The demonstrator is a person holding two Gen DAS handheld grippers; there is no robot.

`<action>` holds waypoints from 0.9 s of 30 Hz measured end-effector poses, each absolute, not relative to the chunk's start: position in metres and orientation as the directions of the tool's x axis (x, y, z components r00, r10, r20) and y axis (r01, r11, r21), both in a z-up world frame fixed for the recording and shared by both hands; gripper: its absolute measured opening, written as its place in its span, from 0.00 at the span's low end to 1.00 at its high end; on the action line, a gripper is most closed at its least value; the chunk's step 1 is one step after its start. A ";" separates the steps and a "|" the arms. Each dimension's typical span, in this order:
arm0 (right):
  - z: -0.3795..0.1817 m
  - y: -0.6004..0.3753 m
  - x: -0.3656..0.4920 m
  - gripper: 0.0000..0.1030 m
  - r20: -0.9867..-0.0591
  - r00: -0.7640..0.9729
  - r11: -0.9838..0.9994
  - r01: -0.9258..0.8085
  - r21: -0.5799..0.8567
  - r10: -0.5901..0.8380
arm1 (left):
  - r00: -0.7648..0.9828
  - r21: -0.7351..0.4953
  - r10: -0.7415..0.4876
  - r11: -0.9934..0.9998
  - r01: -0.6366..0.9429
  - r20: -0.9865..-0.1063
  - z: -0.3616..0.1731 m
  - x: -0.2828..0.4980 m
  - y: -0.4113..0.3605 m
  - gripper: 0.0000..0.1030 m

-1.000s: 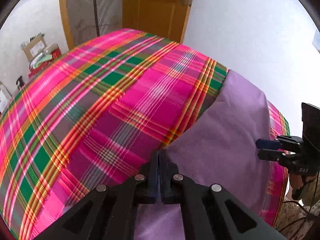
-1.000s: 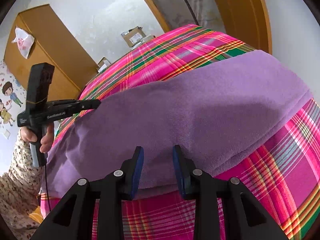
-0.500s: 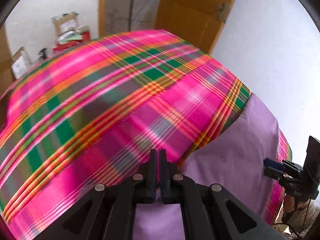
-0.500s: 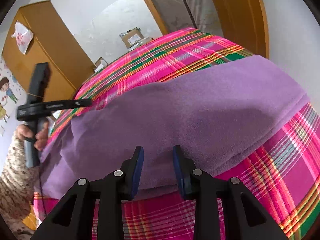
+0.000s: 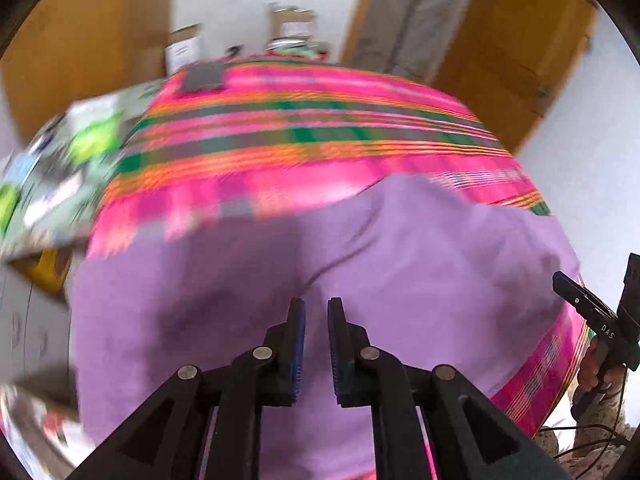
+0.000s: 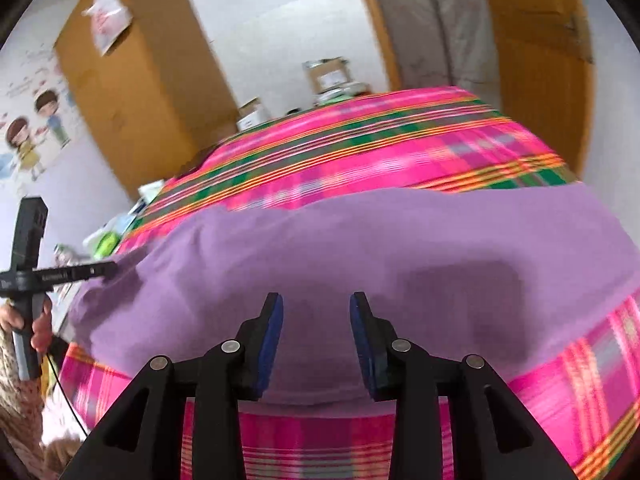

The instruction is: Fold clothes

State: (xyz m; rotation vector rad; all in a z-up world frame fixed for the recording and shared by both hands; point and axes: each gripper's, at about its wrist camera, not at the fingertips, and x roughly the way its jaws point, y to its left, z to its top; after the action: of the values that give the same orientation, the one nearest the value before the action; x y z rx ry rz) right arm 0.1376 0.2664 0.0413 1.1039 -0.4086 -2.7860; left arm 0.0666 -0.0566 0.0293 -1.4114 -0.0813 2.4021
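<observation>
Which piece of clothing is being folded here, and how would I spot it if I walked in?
Look for the bed under the bright pink plaid cover. Across its near edge lies the purple garment, soft and plain. It is the only unpatterned cloth there, a single flat lilac against the pink, green and orange stripes around it.

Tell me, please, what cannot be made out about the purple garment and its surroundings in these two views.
- Soft purple fleece garment: its type is unclear in both views; its near edge is hidden behind the open right claw and the slightly open left claw.
- Colourful items beside the pink plaid bedcover, left wrist view: smeared by motion blur.
- Cardboard boxes, right wrist view: labels too small to read.
</observation>
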 end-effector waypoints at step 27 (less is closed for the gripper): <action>0.020 0.105 0.151 0.42 -0.725 -0.600 -0.863 0.505 -0.014 -0.339 | -0.535 -0.581 0.422 -0.797 0.165 -0.732 -0.003 0.128 -0.179 0.21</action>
State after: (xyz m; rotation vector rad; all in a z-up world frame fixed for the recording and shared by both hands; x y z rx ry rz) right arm 0.1509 0.1050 0.0199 1.0384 0.2995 -2.4326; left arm 0.1285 -0.1792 -0.0032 -1.4240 -0.9243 2.4553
